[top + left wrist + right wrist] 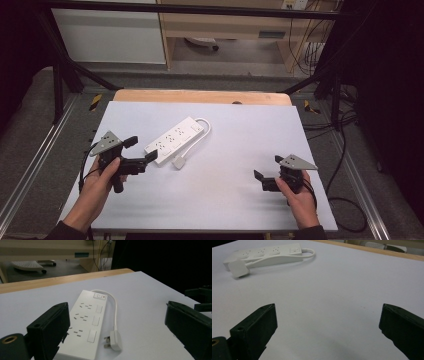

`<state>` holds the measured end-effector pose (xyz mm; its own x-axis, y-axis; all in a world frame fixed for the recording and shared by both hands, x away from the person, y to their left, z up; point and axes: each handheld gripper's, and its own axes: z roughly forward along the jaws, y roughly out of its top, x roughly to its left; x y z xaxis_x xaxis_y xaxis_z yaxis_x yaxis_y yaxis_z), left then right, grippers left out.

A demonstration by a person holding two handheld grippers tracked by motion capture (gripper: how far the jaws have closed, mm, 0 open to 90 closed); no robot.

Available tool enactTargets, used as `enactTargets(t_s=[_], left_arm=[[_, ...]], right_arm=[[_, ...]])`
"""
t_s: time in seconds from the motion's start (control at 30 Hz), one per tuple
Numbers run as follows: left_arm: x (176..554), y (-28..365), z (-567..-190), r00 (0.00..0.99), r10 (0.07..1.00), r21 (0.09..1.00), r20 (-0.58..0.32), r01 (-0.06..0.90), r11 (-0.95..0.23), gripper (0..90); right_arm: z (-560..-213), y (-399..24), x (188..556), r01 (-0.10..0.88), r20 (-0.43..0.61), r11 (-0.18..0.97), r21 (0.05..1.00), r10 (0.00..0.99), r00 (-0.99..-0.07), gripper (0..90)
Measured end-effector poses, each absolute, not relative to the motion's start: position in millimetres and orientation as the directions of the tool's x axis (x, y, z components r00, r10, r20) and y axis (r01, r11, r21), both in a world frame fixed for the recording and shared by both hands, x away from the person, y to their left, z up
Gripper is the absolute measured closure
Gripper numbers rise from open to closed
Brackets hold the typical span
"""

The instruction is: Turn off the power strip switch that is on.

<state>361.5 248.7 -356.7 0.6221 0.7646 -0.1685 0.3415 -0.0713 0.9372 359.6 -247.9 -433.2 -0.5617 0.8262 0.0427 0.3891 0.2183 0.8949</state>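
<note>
A white power strip (177,137) lies slantwise on the white table top (240,145), left of the middle. Its short cable (204,128) loops back to a white plug (179,162) lying beside the strip's near end. My left gripper (141,149) is open, its jaws just left of the strip's near end and apart from it. In the left gripper view the power strip (86,322) and plug (113,340) lie between and beyond the jaws. My right gripper (268,167) is open over bare table at the right front, with the power strip (267,253) far off.
A wooden table edge (200,96) runs along the back. Black frame posts (57,82) stand at both back corners. Cables (345,150) trail over the floor at the right. A wooden shelf unit (225,30) stands behind the table.
</note>
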Motion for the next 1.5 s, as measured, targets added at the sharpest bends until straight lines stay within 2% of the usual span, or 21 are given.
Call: enactTargets(t_s=[0.53, 1.13, 1.5], left_arm=[[341, 264, -371, 0.610, 0.779, 0.938, -0.143, 0.335, -0.090, 4.6], [326, 278, -397, 0.579, 0.799, 0.923, -0.159, 0.374, -0.088, 5.2], [313, 271, -419, 0.588, 0.790, 0.906, -0.171, 0.410, -0.109, 6.3]], right_arm=[[-433, -247, 359, 0.391, 0.042, 0.220, 0.894, 0.826, -0.562, 2.2], [-434, -247, 359, 0.391, 0.041, 0.222, 0.893, 0.826, -0.562, 2.2], [-435, -246, 360, 0.396, 0.024, 0.241, 0.886, 0.830, -0.557, 2.5]])
